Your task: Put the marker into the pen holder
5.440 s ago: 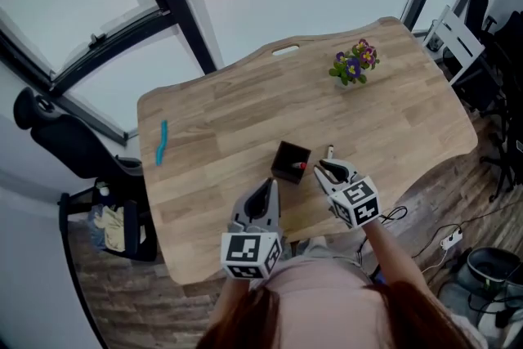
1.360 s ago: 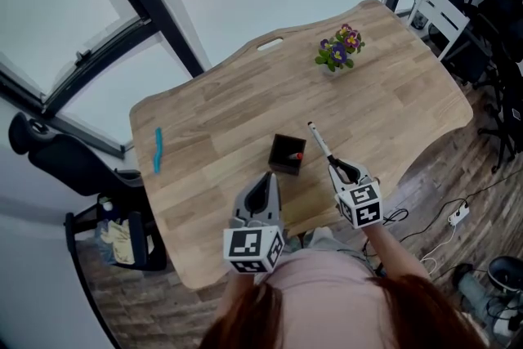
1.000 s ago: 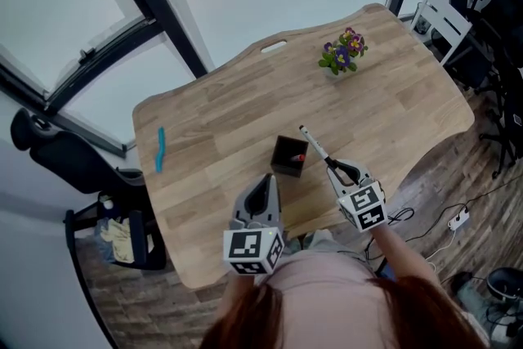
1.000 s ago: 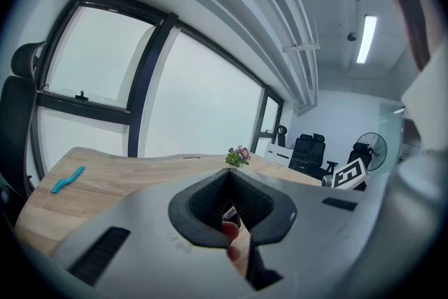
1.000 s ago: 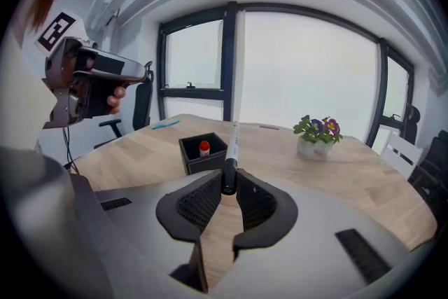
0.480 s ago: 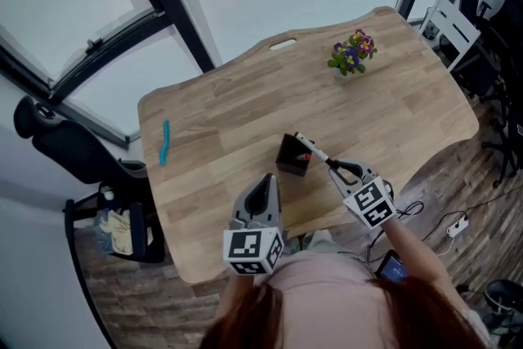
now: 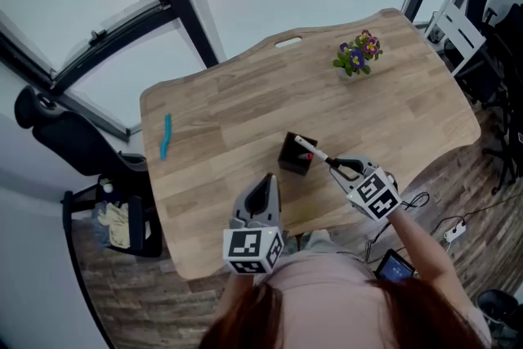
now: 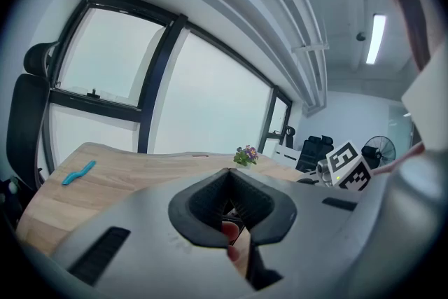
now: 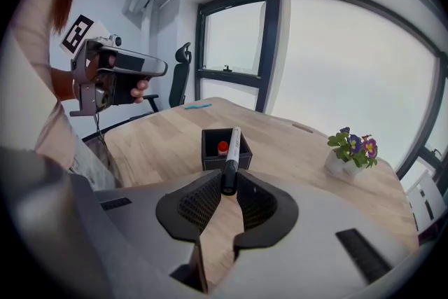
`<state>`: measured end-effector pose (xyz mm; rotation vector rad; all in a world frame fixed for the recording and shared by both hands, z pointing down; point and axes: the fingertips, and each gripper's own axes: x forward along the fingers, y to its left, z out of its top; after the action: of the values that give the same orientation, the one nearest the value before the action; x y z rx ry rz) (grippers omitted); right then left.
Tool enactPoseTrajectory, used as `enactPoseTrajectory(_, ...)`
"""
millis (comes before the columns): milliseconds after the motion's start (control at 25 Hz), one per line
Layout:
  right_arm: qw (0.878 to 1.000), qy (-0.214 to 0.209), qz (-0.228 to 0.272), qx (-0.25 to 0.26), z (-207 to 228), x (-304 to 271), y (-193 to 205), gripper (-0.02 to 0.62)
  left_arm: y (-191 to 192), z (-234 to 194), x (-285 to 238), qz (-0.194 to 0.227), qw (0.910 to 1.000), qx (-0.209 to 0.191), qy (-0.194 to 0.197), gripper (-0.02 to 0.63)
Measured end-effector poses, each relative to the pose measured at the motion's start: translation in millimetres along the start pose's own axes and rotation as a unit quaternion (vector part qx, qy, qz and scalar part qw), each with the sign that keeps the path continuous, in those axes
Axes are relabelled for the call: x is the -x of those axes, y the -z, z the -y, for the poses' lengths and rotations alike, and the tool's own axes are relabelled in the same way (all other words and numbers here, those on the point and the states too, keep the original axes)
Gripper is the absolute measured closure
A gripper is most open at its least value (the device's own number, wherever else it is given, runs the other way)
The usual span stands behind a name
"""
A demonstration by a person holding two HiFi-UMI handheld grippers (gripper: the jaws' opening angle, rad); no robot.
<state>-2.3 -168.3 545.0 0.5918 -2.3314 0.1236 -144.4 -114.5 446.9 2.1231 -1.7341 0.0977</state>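
A black square pen holder (image 7: pixel 292 156) stands on the wooden table (image 7: pixel 221 114) with a red-capped pen (image 9: pixel 222 147) in it. My right gripper (image 7: pixel 337 167) is shut on the black end of a white marker (image 7: pixel 314 152). The marker slants up and left, its tip over the holder's right rim. In the right gripper view the marker (image 9: pixel 230 154) runs from between the jaws (image 9: pixel 228 187) out over the pen holder (image 9: pixel 212 151). My left gripper (image 7: pixel 265 185) hovers at the table's near edge, just short of the holder, jaws together and holding nothing.
A small pot of purple flowers (image 7: pixel 357 57) stands at the far right of the table. A blue object (image 7: pixel 166 135) lies near the left edge. A black chair (image 7: pixel 57 135) is left of the table, and cables lie on the floor at the right.
The marker was lifted off the table beside the holder. Over the last second my right gripper has swung it left, until its tip is over the holder. The left gripper stayed put.
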Motion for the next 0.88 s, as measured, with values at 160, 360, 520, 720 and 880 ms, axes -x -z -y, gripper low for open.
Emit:
enactPoseTrajectory(160,1.0,-0.011,-0.013,0.013,2,-2,-3,0.534,1,-2,0,0.0,1.0,0.004,-0.004,0.604)
enactPoseTrajectory(360,1.0,-0.015,-0.011,0.016,5,-7,-8,0.534,3,-3,1,0.0,0.9999,0.007,-0.007,0.604)
enactPoseTrajectory(520,1.0,-0.018,-0.008,0.013,5,-10,-13,0.534,2,-5,3,0.002,0.9999,0.009,-0.011,0.604)
enactPoseTrajectory(720,1.0,-0.019,-0.002,0.004,7,-17,-17,0.534,3,-8,5,0.002,0.9998,0.011,-0.018,0.604)
enactPoseTrajectory(880,1.0,-0.016,0.006,-0.003,10,-20,-23,0.534,3,-11,6,0.003,0.9996,0.014,-0.024,0.604)
